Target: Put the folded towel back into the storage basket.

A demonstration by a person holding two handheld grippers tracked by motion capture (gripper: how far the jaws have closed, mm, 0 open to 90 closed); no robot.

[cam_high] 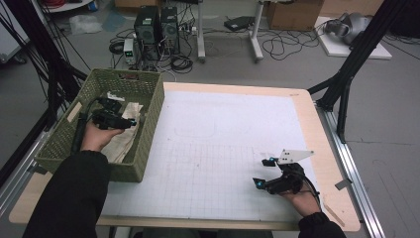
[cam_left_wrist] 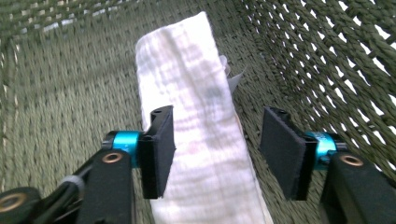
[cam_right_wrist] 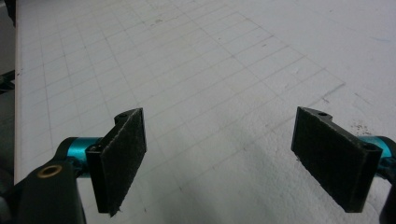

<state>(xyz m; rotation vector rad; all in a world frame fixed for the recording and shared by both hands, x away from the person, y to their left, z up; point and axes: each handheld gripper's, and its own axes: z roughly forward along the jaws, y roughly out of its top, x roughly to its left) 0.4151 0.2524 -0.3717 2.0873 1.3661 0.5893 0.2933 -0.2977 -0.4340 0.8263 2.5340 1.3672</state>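
Observation:
A folded white cloth [cam_left_wrist: 196, 116] lies on the floor of a green woven basket [cam_high: 148, 129], and it shows cream-white [cam_high: 124, 139] in the high view. My left gripper [cam_left_wrist: 217, 149] hangs over it inside the basket, jaws apart, pads clear of the cloth, which lies below and between them. In the high view the left gripper [cam_high: 116, 116] sits in the basket above the cloth. My right gripper [cam_right_wrist: 233, 158] is open wide over the white gridded mat [cam_right_wrist: 210, 70], nothing between its pads. It [cam_high: 265, 173] rests near the table's front right.
The basket [cam_left_wrist: 56, 93] walls rise close on all sides of the left gripper. The gridded mat [cam_high: 223, 144] covers most of the wooden table [cam_high: 327, 148]. Computers and cables [cam_high: 158, 34] lie on the floor beyond the table.

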